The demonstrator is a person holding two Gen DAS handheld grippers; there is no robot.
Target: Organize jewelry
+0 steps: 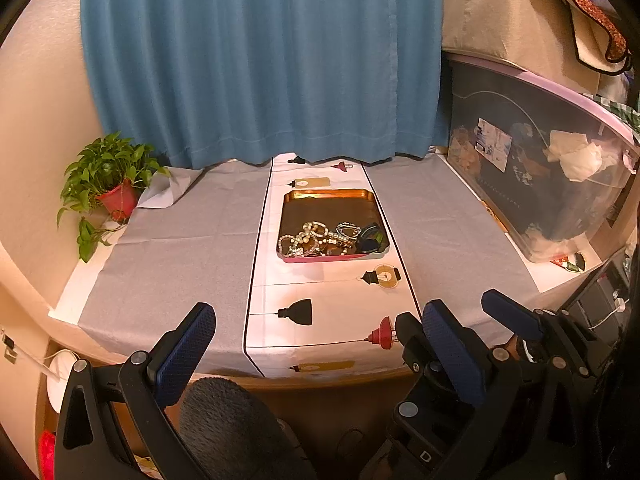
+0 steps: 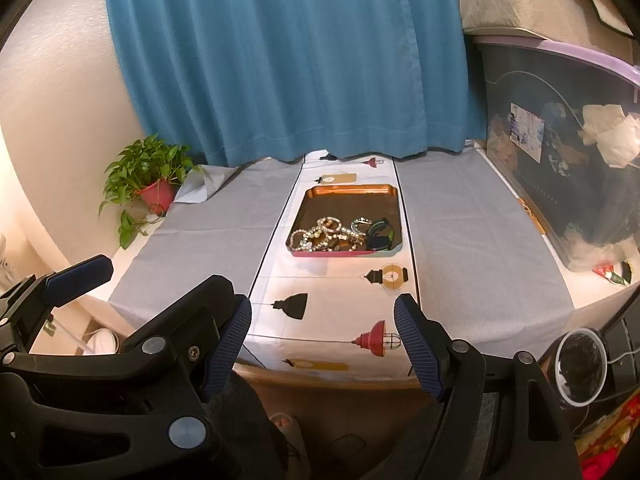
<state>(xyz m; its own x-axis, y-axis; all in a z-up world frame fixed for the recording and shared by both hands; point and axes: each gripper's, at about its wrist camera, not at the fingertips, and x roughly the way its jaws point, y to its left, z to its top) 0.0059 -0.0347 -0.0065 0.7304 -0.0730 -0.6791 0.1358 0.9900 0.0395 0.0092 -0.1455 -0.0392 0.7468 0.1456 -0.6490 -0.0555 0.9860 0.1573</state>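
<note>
- Jewelry (image 1: pixel 320 238), beaded bracelets and darker pieces, lay heaped together in the near end of a copper tray (image 1: pixel 328 196) on the table runner (image 1: pixel 332 308).
- Left gripper (image 1: pixel 320 344) and right gripper (image 2: pixel 322 346) hovered near the table edge, fingers spread wide, holding nothing.
- The pieces looked tangled and unsorted; the tray's far half was bare.

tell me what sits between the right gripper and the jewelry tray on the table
No object: in the right wrist view only the white runner with printed lamps lies between the open right gripper and the tray of jewelry.
</note>
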